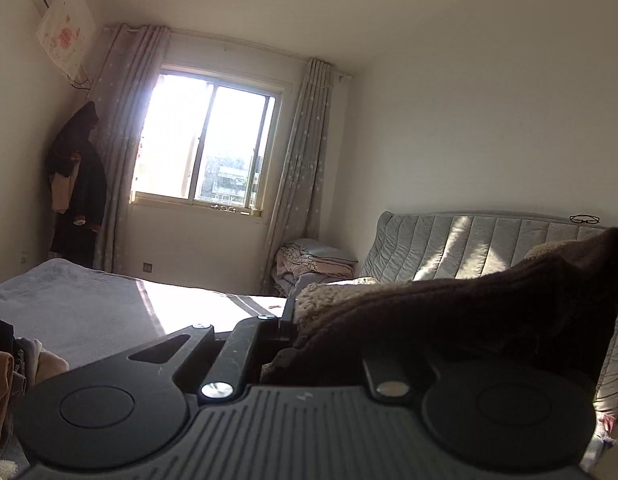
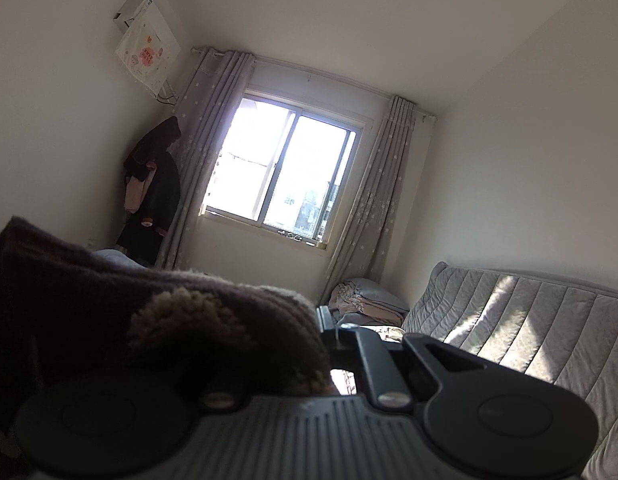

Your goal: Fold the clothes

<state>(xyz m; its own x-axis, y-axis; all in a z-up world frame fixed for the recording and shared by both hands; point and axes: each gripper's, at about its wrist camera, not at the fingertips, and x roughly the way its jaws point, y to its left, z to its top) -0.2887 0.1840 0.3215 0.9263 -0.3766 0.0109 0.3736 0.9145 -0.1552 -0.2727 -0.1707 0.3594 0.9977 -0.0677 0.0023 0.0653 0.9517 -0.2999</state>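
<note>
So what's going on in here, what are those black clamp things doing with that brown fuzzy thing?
A person holds a gripper in each hand, and both have hold of a brown fleece garment raised above the bed. The left gripper grips one part of it, the right gripper another, so the cloth hangs between them, its pale fleecy lining showing. It looks like the start of a fold; the garment is not yet laid flat. More clothes lie at the bed's edge.

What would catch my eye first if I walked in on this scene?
Probably the bright window on the far wall, between grey curtains, throwing sun across the bed. Then the dark brown fleecy garment right up close, draped over the black left gripper and, in the other view, over the right gripper. The grey quilted headboard stands to the right.
</note>
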